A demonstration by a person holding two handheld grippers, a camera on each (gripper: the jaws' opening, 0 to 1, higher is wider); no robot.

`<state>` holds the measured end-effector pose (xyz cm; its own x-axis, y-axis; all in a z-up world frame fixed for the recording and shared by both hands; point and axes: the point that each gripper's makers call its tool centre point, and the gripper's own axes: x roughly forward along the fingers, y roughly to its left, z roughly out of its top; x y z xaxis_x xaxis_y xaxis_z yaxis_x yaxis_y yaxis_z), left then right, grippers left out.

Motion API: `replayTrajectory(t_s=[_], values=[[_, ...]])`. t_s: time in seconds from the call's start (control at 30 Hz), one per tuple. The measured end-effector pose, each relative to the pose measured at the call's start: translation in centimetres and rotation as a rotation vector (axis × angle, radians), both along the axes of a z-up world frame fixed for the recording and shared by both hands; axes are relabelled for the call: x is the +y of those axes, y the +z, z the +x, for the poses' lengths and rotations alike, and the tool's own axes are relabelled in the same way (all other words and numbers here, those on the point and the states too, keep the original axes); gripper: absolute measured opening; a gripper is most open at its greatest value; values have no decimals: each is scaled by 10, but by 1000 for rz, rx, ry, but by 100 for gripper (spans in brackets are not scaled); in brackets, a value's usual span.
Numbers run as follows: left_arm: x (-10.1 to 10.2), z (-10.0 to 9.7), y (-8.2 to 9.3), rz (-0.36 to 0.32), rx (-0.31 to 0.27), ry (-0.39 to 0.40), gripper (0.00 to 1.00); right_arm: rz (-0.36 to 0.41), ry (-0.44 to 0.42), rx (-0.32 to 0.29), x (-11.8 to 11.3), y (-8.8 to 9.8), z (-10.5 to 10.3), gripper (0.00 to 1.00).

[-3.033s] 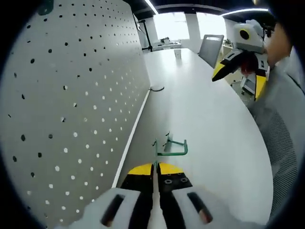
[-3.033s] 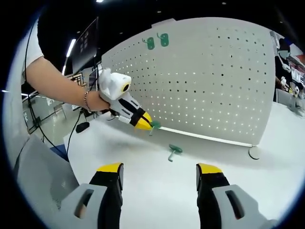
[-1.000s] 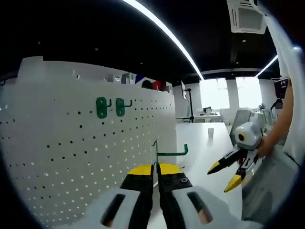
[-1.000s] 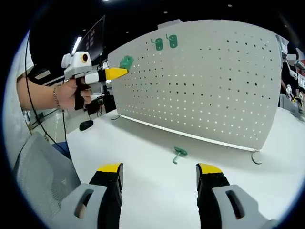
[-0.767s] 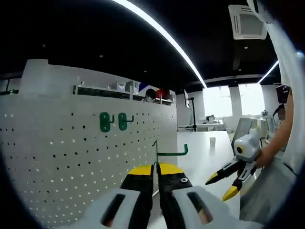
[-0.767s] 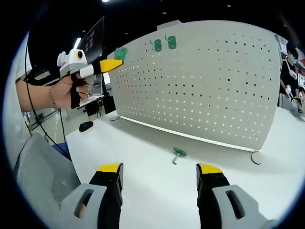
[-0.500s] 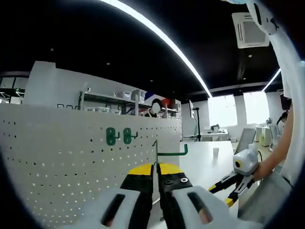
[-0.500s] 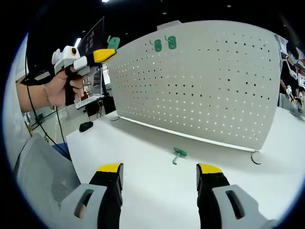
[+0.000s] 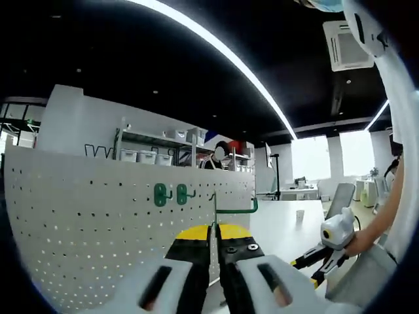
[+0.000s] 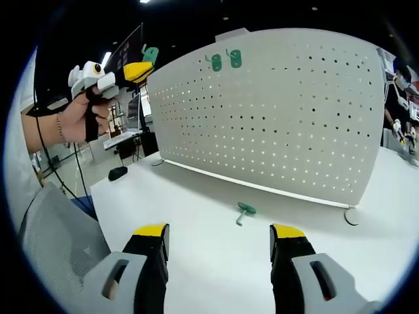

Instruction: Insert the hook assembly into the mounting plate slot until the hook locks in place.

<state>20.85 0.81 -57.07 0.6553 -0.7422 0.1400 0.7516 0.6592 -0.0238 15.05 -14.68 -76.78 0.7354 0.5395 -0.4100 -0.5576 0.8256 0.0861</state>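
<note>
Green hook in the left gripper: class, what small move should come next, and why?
Probably carry the green hook, clamped in the left gripper, across toward the pegboard holes. It is held up near the board's upper edge, beside the two hooks already hung, but is not yet touching. The right gripper is open over the table.

We see the left gripper [image 9: 213, 230]: white moulded body, two black jaws with yellow tips, small screws on the right jaw's black face, dark slots in the white shell. The right gripper [image 10: 219, 230] is built the same: grey-white body with slotted openings, black jaws, yellow caps. In the right gripper view, the left gripper has a white pistol-style housing, held by a hand [image 10: 77, 119] with a thin bracelet on the wrist and a white short sleeve [image 10: 44, 65] above.
</note>
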Motion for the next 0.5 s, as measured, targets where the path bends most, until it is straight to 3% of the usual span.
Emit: replayTrajectory(t_s=[0.27,0.4,0.5], values=[[-1,0,-3,8,8,2,2,52,12,-34,5,12,1,61],[-3,-2,-6,16,10,-1,2,134,41,-130,15,39,1,63],[-4,-3,-8,24,11,-3,2,164,64,-159,21,54,-2,63]])
